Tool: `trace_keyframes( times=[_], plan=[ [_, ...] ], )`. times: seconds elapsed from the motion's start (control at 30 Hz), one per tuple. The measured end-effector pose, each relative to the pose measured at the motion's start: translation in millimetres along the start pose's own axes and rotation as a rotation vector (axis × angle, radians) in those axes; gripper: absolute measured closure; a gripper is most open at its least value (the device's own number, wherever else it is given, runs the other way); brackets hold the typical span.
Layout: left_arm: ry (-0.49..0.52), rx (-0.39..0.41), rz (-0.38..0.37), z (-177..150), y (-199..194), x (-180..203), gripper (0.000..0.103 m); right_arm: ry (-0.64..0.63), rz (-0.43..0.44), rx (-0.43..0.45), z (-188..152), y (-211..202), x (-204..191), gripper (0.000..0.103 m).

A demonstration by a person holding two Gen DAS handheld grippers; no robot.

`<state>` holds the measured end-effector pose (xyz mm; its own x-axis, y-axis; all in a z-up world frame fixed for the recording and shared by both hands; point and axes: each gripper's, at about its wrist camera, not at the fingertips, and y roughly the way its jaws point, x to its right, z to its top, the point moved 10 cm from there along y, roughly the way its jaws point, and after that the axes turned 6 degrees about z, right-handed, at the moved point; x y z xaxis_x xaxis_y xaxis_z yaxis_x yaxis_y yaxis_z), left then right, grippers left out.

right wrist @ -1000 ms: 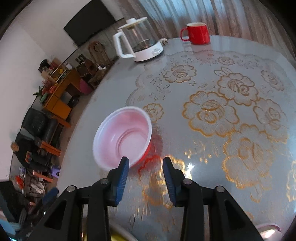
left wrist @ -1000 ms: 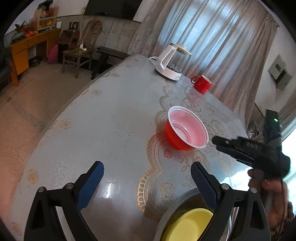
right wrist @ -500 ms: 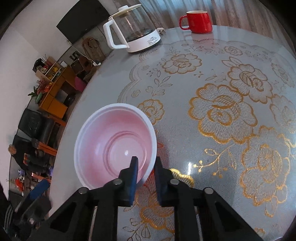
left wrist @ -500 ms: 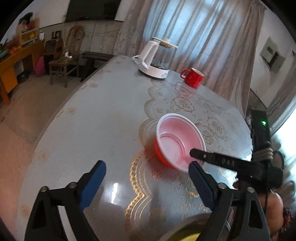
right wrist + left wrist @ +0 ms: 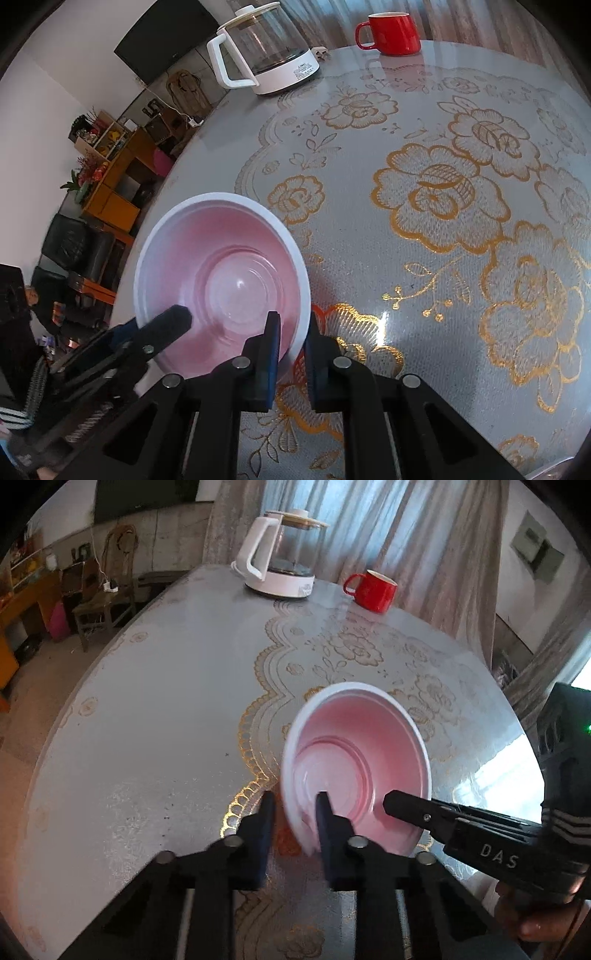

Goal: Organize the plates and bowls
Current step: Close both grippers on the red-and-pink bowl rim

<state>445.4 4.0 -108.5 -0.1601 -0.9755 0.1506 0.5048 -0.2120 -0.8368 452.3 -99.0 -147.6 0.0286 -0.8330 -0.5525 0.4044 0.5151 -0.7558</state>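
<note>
Pink bowl (image 5: 360, 760) with white rim, red outside, tilted up off the table (image 5: 159, 709), held at its near rim from two sides. Right gripper (image 5: 291, 347) narrowed onto the rim, one finger inside the bowl, the other outside, wall pinched between. Left gripper (image 5: 293, 821) also drawn narrow astride the rim on the opposite side, one finger within and one without; blurred there, so probably clamped but contact not clearly made out. In the right wrist view, left gripper's fingertip (image 5: 173, 319) seen lying against the bowl's inner wall at lower left. In the left wrist view, right gripper (image 5: 397, 805) reaching in from the right, tip at the bowl's edge.

Bowl placed over the gold-flowered lace pattern (image 5: 432, 195) near the table's near edge. White-based glass kettle (image 5: 282, 555) and red mug (image 5: 373, 590) standing well apart from the bowl at the far side, near the curtains (image 5: 369, 524).
</note>
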Motion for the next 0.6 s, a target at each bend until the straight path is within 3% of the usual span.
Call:
trace_keyframes(
  times=[0.2, 0.6],
  plan=[
    [0.037, 0.029, 0.028, -2.4, -12.1, -0.3, 0.088, -0.011, 0.008, 0.012, 1.4, -5.5, -5.6, 0.094],
    [0.008, 0.098, -0.006, -11.7, -64.7, 9.7, 0.088, -0.040, 0.044, 0.051, -11.3, -43.0, -27.6, 0.094]
  ],
)
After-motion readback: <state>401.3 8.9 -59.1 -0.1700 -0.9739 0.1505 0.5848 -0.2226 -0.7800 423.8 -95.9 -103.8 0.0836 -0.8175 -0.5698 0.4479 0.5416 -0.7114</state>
